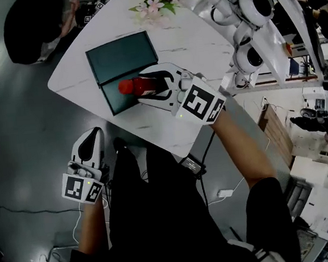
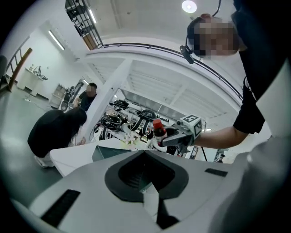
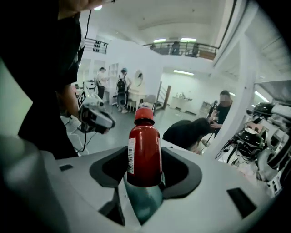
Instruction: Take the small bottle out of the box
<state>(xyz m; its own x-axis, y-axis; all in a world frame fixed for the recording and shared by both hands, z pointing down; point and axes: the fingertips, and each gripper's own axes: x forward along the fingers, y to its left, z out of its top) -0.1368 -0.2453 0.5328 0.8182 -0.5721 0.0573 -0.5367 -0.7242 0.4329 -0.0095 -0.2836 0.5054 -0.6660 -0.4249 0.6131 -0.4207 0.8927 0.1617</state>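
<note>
Premises: open workshop hall, dark floor, a white table [image 1: 162, 48] with a dark green box [image 1: 120, 57] lying open on it.

Small bottle [image 3: 144, 150]: red with a red cap and a side label. It stands upright between the jaws of the right gripper [image 1: 149, 86], which are clamped on its lower body. In the head view it sits over the near half of the box, and the left gripper view shows it raised above the table.

Left gripper [image 1: 94, 133]: low beside the person's leg, off the table, jaws together on nothing.

Assessment: the bottle looks light and rigid, with a glossy, likely slippery wall. The present hold on the broad lower body appears sound. Taking it by the narrow cap or neck would probably let it tilt
</note>
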